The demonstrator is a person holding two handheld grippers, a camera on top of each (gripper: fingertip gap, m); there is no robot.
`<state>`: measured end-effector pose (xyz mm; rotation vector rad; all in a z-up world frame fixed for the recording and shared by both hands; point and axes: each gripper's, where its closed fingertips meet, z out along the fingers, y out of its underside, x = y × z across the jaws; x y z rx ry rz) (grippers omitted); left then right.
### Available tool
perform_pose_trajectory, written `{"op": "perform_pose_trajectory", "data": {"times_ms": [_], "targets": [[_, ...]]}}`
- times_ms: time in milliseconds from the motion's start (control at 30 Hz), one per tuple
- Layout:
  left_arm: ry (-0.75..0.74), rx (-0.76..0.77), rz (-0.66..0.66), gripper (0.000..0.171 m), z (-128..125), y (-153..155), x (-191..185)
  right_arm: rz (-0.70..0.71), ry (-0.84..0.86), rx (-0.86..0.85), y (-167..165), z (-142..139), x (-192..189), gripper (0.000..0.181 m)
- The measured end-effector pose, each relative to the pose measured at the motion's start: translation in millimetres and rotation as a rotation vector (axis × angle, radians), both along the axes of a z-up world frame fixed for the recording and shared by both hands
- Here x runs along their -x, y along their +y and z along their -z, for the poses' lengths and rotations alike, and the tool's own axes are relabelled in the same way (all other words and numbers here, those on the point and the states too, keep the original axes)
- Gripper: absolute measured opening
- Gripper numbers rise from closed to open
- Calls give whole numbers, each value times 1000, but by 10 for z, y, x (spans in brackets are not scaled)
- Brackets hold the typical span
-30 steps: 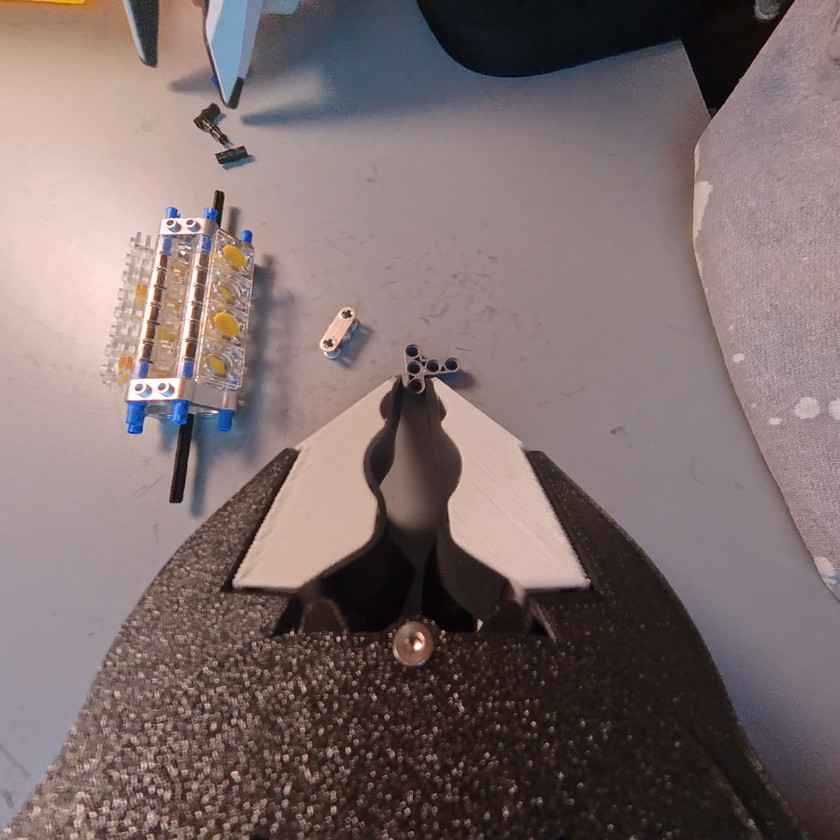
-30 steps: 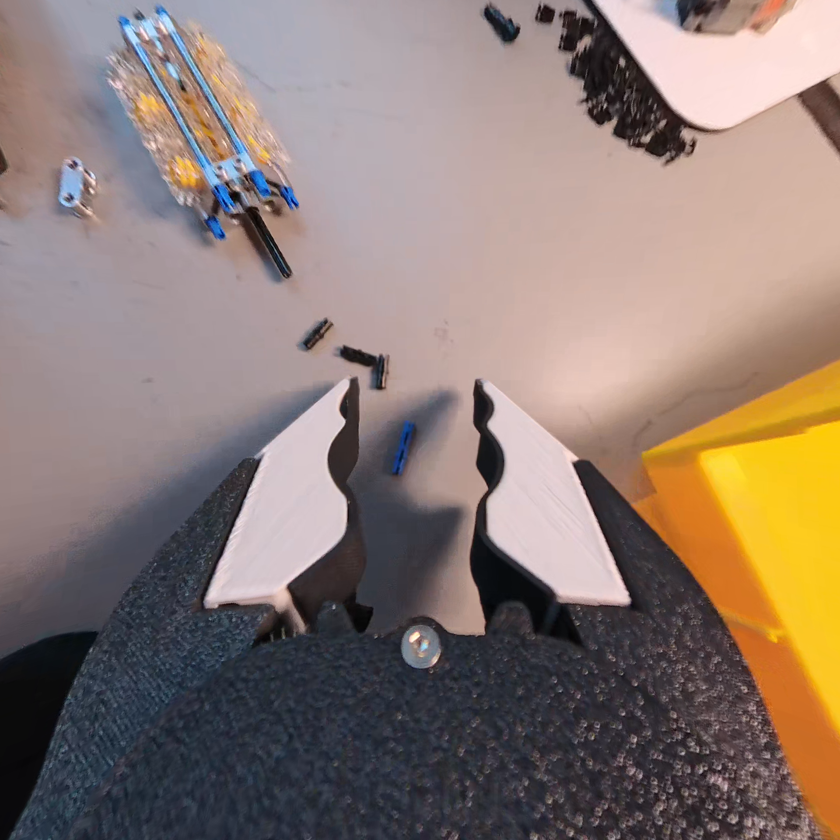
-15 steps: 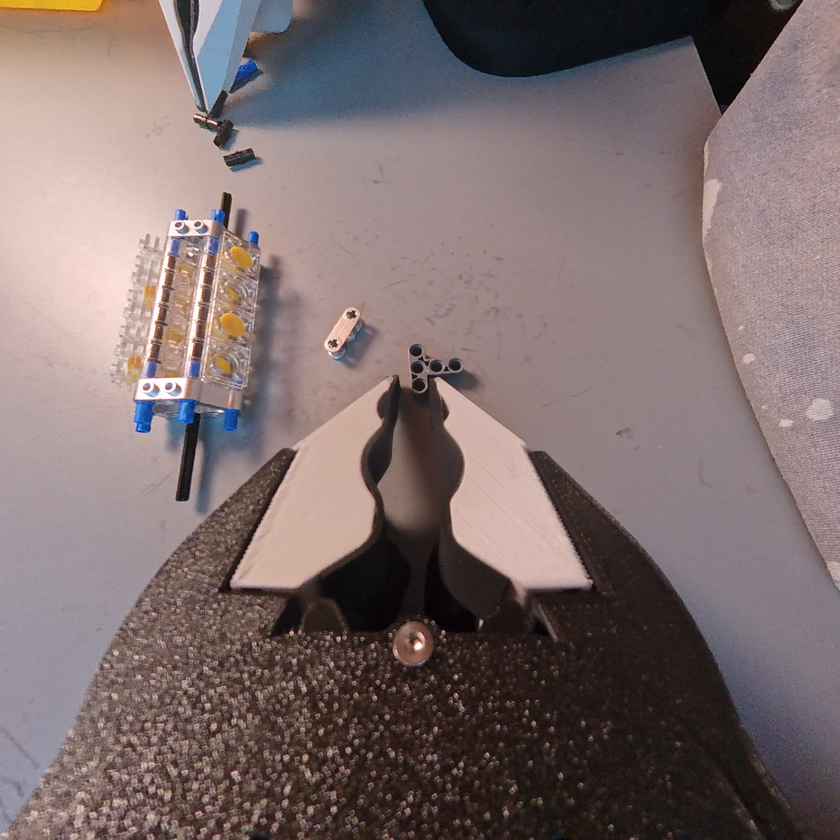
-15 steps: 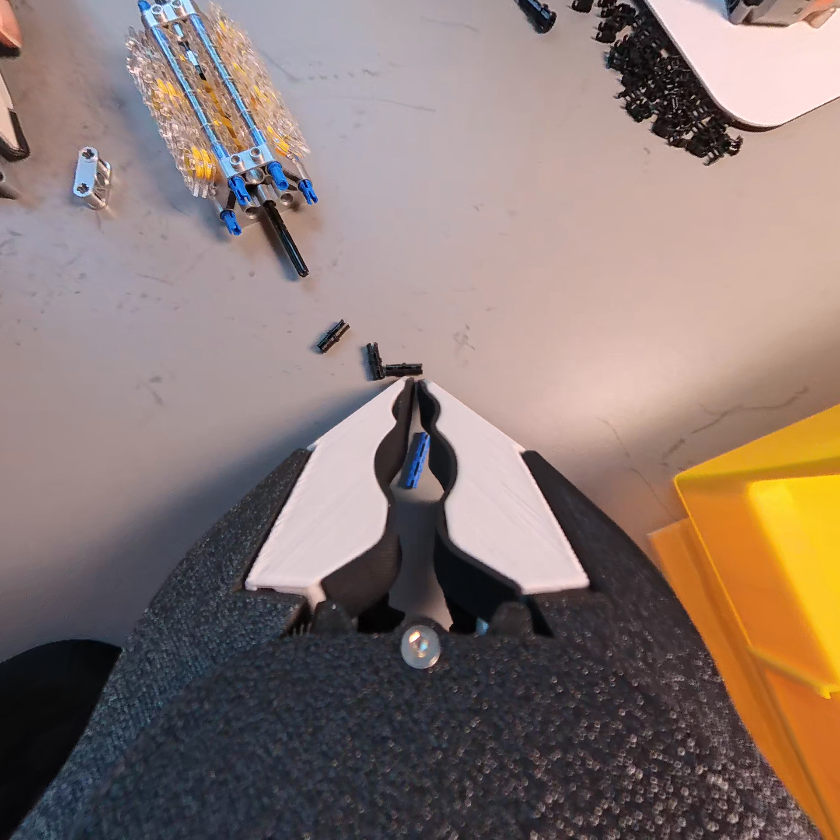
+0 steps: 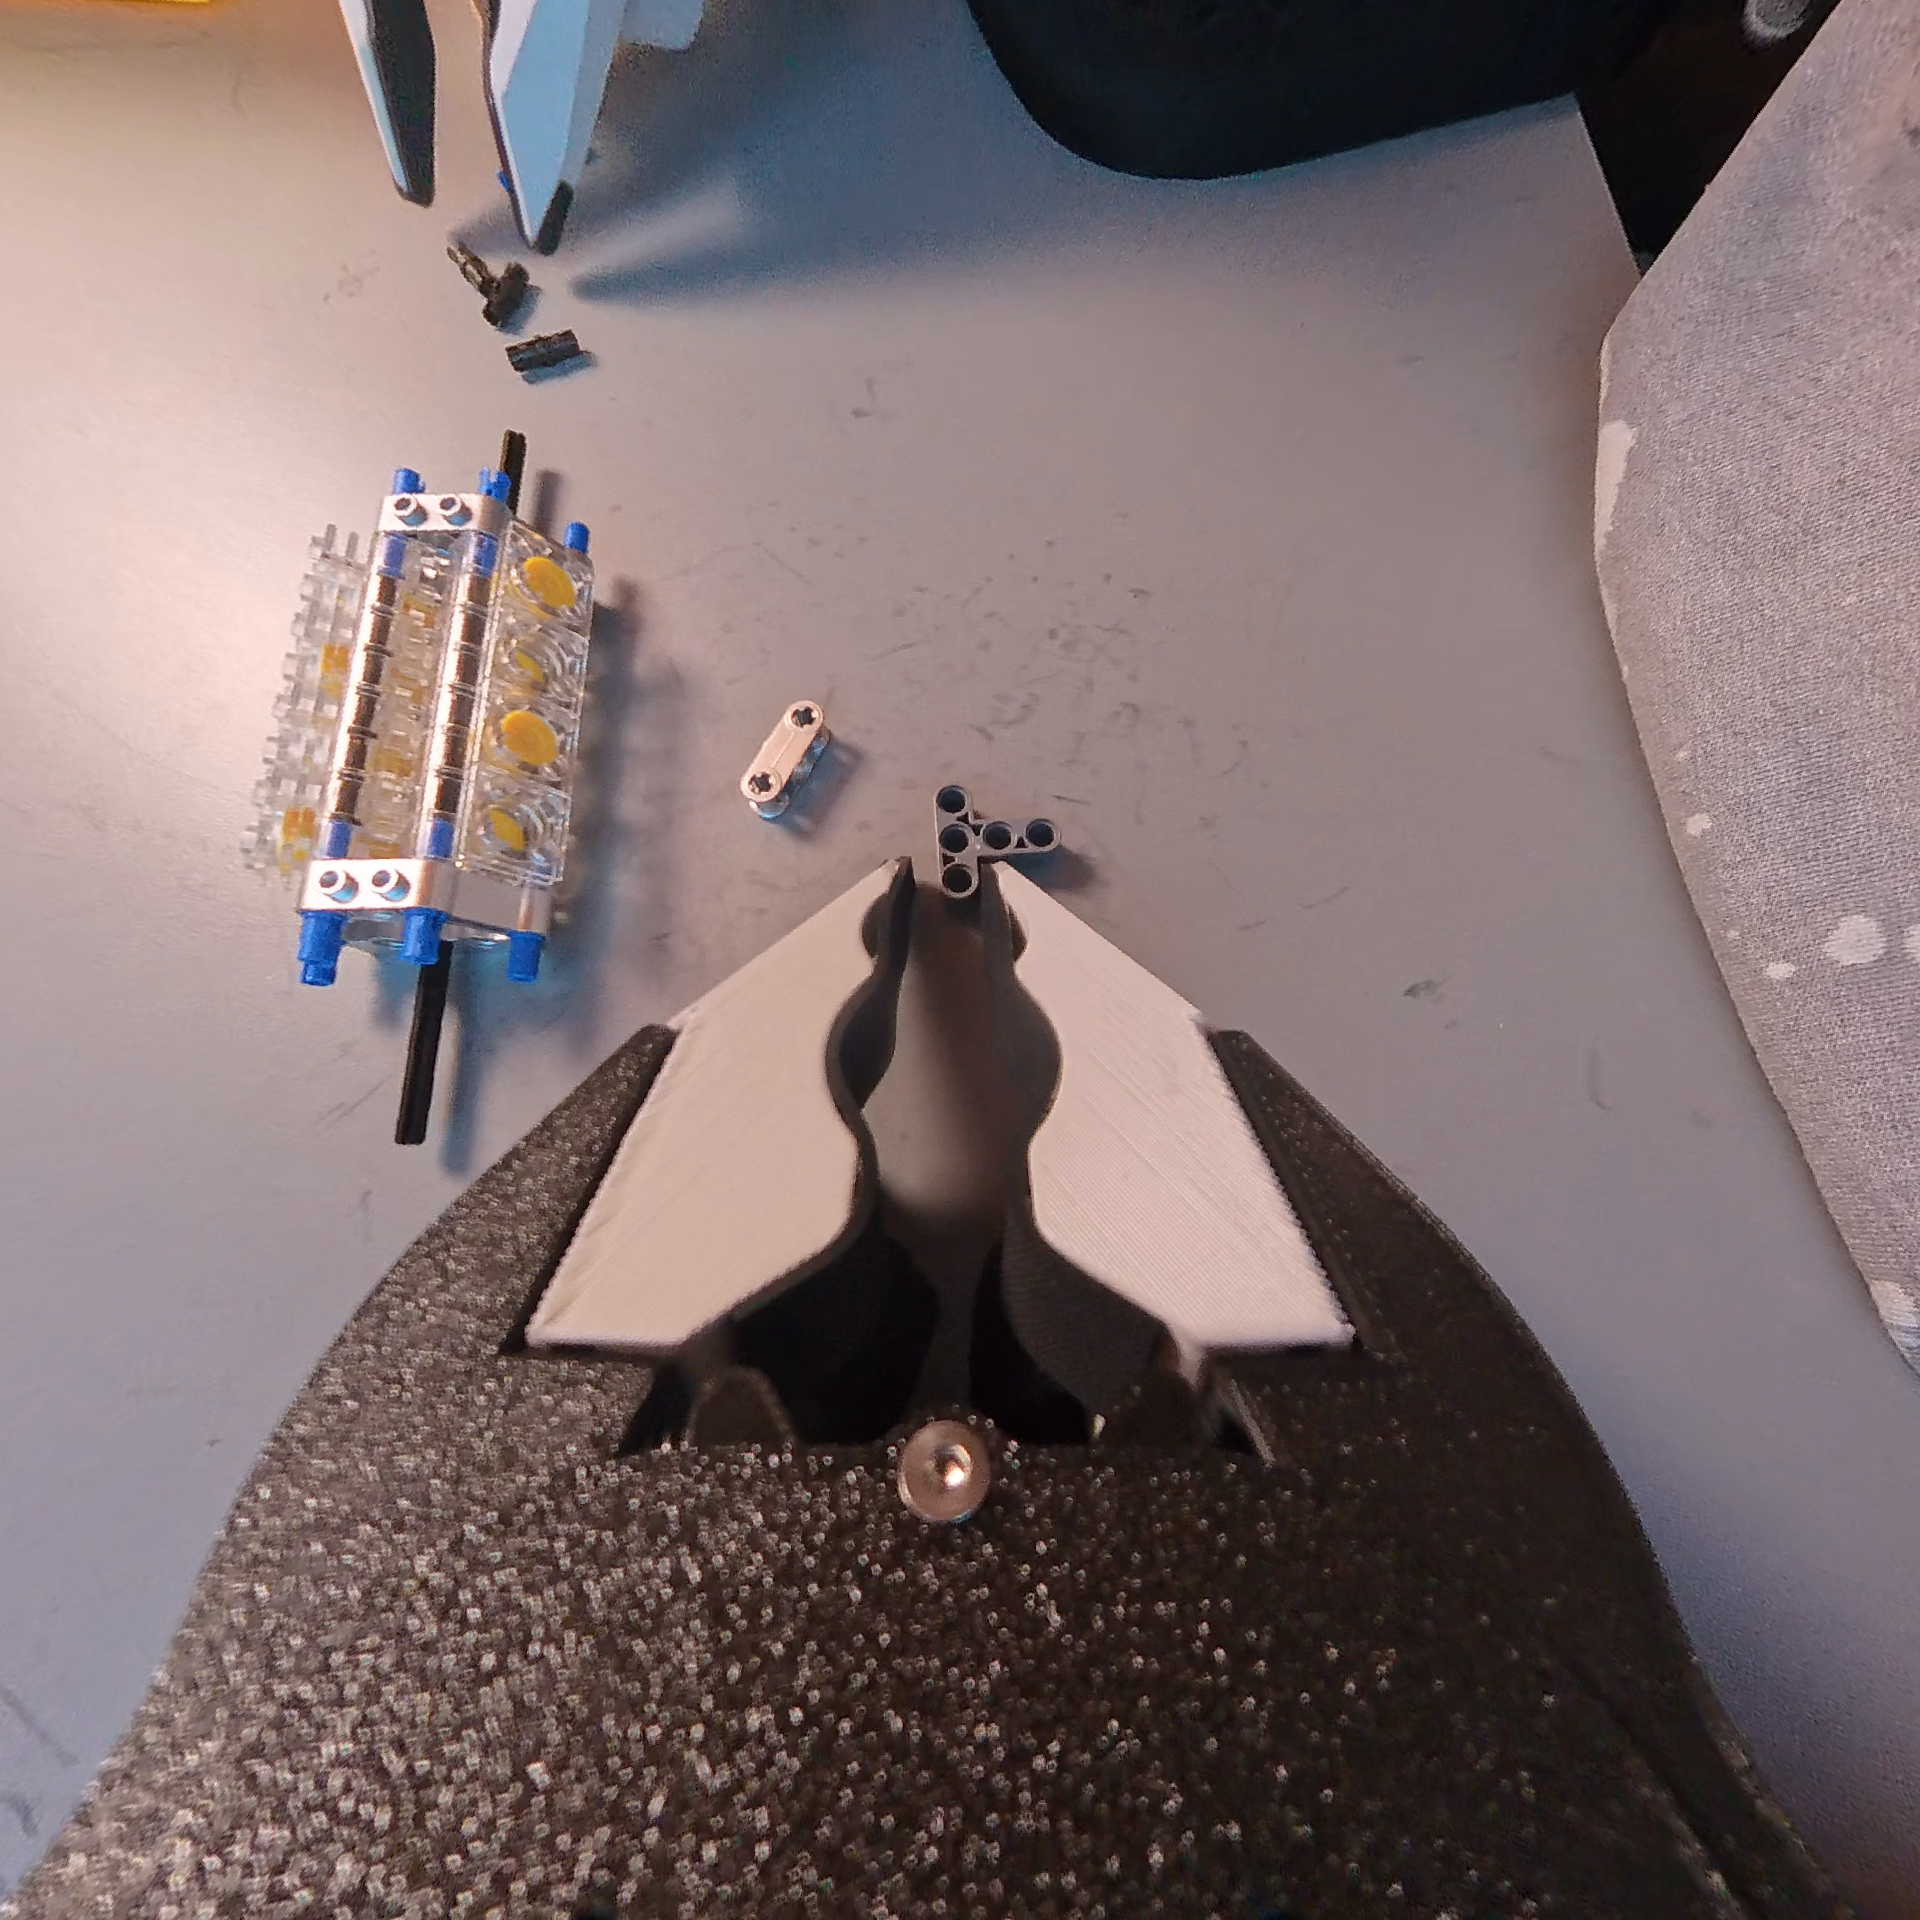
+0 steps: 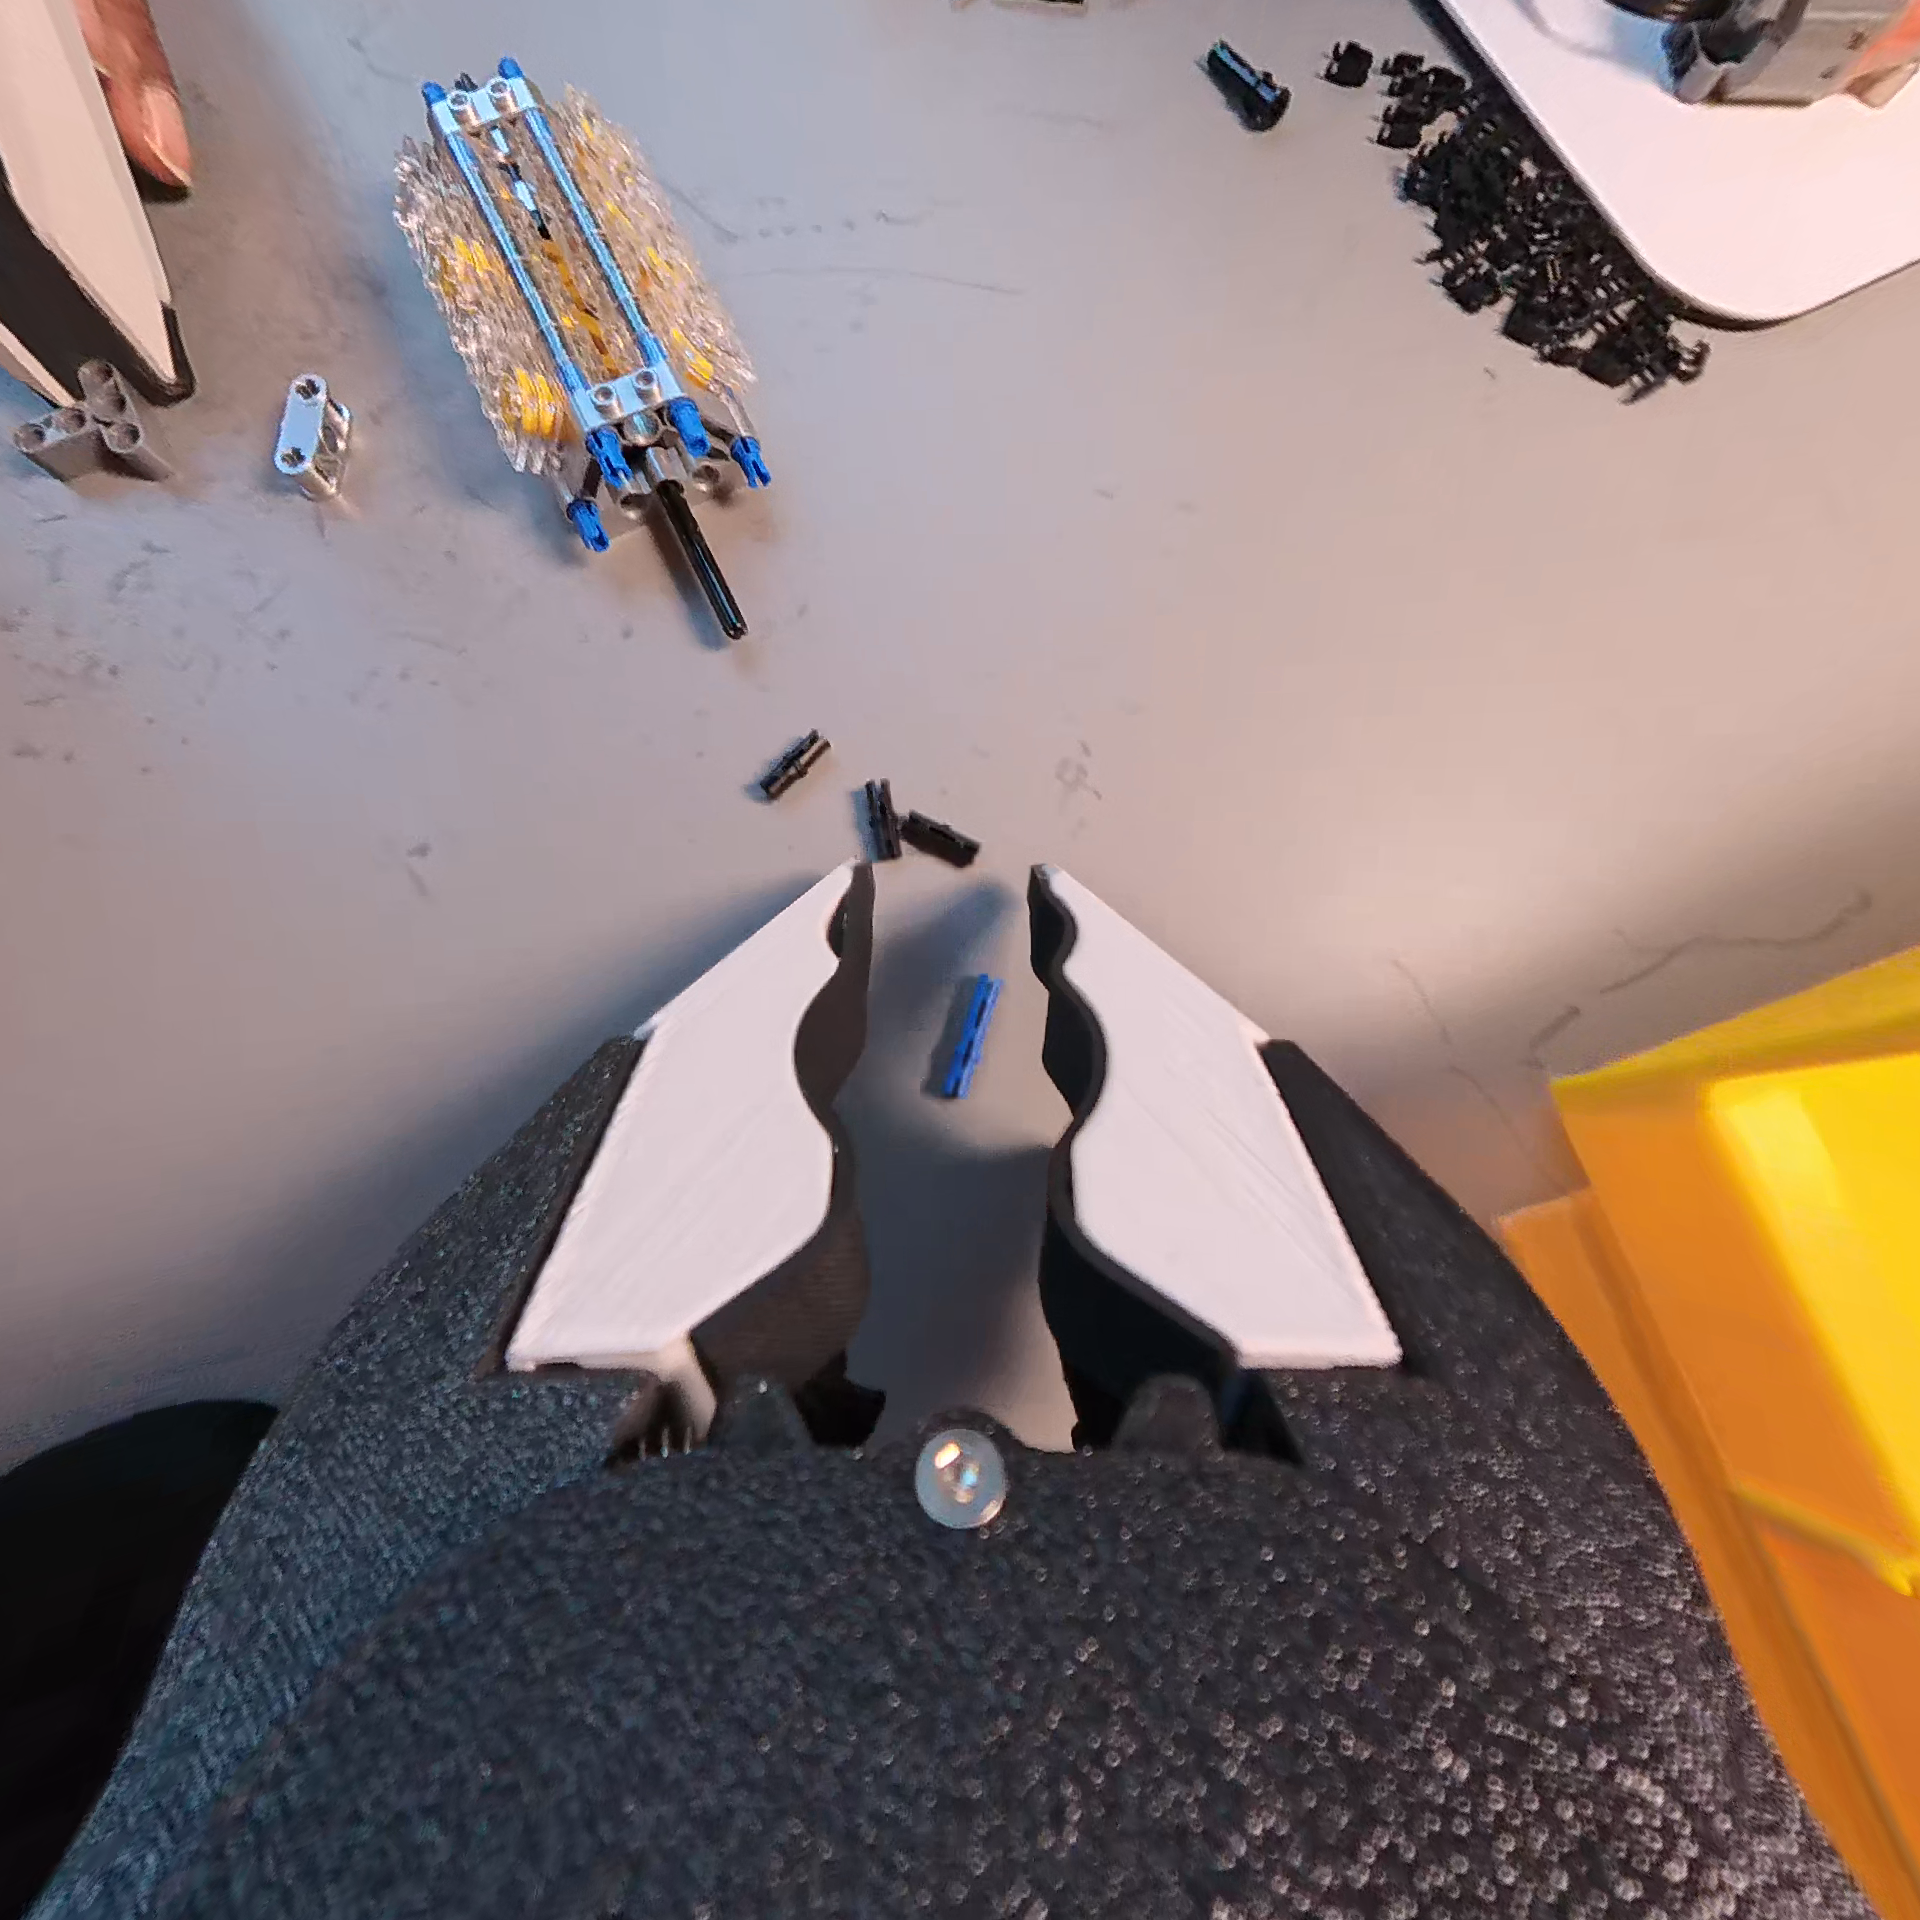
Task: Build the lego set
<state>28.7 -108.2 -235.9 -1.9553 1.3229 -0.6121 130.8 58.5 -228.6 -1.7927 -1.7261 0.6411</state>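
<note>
On grey table [image 5: 1247, 520], left gripper [image 5: 951, 878] pinching grey T-piece [image 5: 982, 836] — right gripper [image 6: 951, 873] spread around blue pin [image 6: 966, 1034].

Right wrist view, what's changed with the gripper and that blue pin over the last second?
The right gripper closed around the blue pin half a second ago and has opened again; the pin lies on the table between its fingers. The left gripper stays shut on the grey T-shaped piece.
</note>
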Motion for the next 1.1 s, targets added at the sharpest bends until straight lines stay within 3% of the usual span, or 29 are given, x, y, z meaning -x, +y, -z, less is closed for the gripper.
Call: {"op": "perform_pose_trajectory", "data": {"times_ms": [533, 1100], "targets": [[2, -4, 0, 11, 0, -1, 0, -82, -32, -16, -147, 67, 80, 18], [8, -21, -18, 10, -1, 35, 22, -48, -34, -46, -51, 49, -1, 0]]}}
